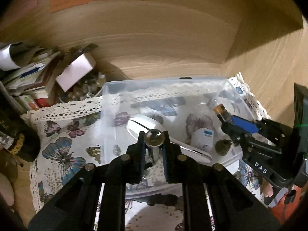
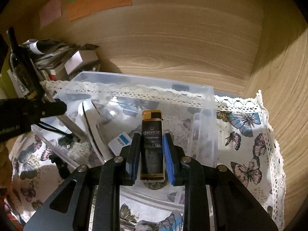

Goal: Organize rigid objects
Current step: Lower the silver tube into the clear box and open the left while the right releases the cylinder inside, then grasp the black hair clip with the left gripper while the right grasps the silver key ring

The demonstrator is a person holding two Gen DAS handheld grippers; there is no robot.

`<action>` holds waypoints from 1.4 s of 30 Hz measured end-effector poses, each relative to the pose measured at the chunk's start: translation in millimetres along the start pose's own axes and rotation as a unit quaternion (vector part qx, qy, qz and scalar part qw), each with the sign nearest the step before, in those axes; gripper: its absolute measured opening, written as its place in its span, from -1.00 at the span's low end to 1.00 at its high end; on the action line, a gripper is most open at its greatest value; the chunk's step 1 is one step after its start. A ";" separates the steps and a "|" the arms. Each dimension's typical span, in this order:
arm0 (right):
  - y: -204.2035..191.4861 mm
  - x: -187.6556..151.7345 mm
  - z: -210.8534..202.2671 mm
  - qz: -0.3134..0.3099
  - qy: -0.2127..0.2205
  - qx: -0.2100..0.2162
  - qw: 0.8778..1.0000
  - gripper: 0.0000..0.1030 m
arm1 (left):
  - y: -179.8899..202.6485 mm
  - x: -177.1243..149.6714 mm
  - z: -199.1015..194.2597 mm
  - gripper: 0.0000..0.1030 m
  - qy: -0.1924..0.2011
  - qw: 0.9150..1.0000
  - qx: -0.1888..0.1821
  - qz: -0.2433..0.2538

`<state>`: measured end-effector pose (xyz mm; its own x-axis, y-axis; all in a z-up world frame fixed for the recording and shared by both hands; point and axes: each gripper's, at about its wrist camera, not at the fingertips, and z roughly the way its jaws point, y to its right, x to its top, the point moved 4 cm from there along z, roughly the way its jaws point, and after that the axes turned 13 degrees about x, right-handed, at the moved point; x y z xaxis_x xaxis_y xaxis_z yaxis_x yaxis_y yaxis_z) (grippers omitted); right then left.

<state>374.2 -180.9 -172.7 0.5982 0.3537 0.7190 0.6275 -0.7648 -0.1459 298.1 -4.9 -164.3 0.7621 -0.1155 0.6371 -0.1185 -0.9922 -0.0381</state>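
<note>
While both pairs of fingers are occupied, neither load has yet been let go: the left gripper (image 1: 153,138) is pinched narrow on a small clear glass marble (image 1: 153,138) held right at its fingertips, and the right gripper (image 2: 150,148) is clamped on a black-and-gold lighter (image 2: 152,144) that stands upright between its blue pads. Both hover over the open top of the clear plastic bin (image 1: 192,80), the marble above its near side and the lighter toward its right side, as the left wrist view shows. Inside the bin already lie a white computer mouse (image 1: 142,124), a small white box with a blue label (image 1: 204,139) and a dark lumpy stone (image 1: 223,144), so the sorting looks partly done. Around the bin, the butterfly-print cloth (image 1: 59,148) looks nearly bare, though something small and hard to make out lies at the bottom edge of the right wrist view. What seems left is lowering and releasing these two pieces, then anything still loose; the cluttered pile of boxes and papers (image 1: 38,80) at the back left may not belong to the job.
</note>
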 end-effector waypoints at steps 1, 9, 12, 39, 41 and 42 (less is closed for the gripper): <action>0.2 0.0 -0.8 0.002 0.001 0.003 1.000 -0.58 | 3.2 -1.1 -1.0 -0.70 0.000 1.000 -0.004 0.005; -1.7 2.1 -12.5 0.013 0.014 0.012 1.000 -0.29 | 15.7 -2.0 -24.1 -0.25 0.028 0.999 -0.014 0.021; -5.3 4.9 -25.1 0.012 0.030 0.013 0.999 -0.20 | 16.8 -1.9 -36.0 -0.16 0.036 0.999 -0.020 0.022; -23.3 -63.6 -68.5 0.027 0.029 -0.005 0.999 0.48 | -32.4 -73.9 -22.2 0.78 -0.048 0.999 -0.025 -0.008; -19.5 -75.8 -62.1 0.034 0.009 -0.006 0.999 0.48 | -29.0 -82.7 -7.0 0.78 -0.070 0.997 -0.024 -0.001; -17.5 -81.1 -60.0 0.037 0.002 -0.008 0.999 0.48 | -27.4 -86.0 -0.4 0.78 -0.080 0.997 -0.023 0.000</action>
<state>284.8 -228.5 -187.7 0.6416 0.2936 0.7087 0.5726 -0.7980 -0.1878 235.5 32.2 -217.7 0.8531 -0.1244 0.5067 -0.1441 -0.9896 -0.0002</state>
